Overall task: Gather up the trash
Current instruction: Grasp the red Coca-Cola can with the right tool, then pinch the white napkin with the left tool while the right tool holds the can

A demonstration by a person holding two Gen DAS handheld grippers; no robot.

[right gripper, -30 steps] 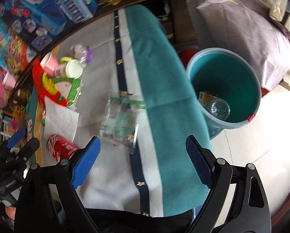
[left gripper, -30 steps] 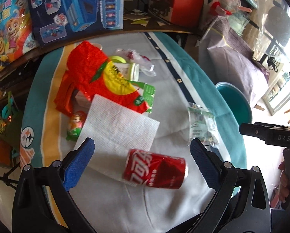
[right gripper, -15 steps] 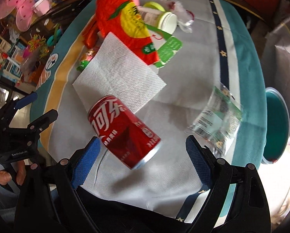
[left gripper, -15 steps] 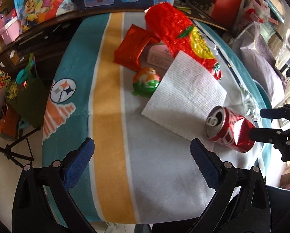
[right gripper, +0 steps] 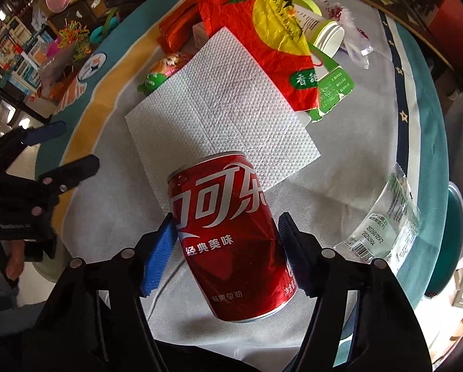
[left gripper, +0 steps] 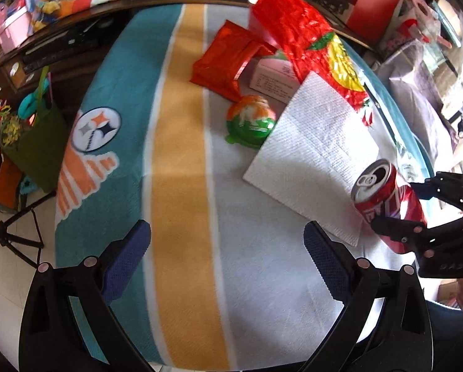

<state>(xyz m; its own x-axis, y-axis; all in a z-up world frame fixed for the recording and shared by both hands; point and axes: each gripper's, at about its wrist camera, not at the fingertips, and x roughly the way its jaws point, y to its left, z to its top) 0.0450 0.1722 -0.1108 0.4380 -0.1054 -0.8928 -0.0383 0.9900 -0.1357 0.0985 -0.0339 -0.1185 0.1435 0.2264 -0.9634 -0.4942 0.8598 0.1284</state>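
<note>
A red cola can [right gripper: 228, 241] lies on its side on the cloth-covered table [left gripper: 182, 186], its open top on the edge of a white paper towel [right gripper: 219, 105]. My right gripper [right gripper: 227, 220] points down over it, and its jaws are closing with the blue pads against the can's two sides. In the left wrist view the can [left gripper: 383, 195] sits at the right between the right gripper's [left gripper: 397, 204] fingers. My left gripper [left gripper: 227, 229] is open over bare striped cloth to the left of the can, with nothing between its fingers.
A red snack bag [right gripper: 262, 31], a paper cup [right gripper: 327, 37], a red pouch [left gripper: 228, 59], a pink box [left gripper: 271, 77] and a green and orange toy ball [left gripper: 251, 121] lie beyond the towel. A clear wrapper [right gripper: 383, 220] is right of the can. A teal bin [right gripper: 448, 248] stands past the table's right edge.
My right gripper swung from the wrapper and bin side to over the can and narrowed its jaws onto it. My left gripper moved left, off the can, over the striped cloth.
</note>
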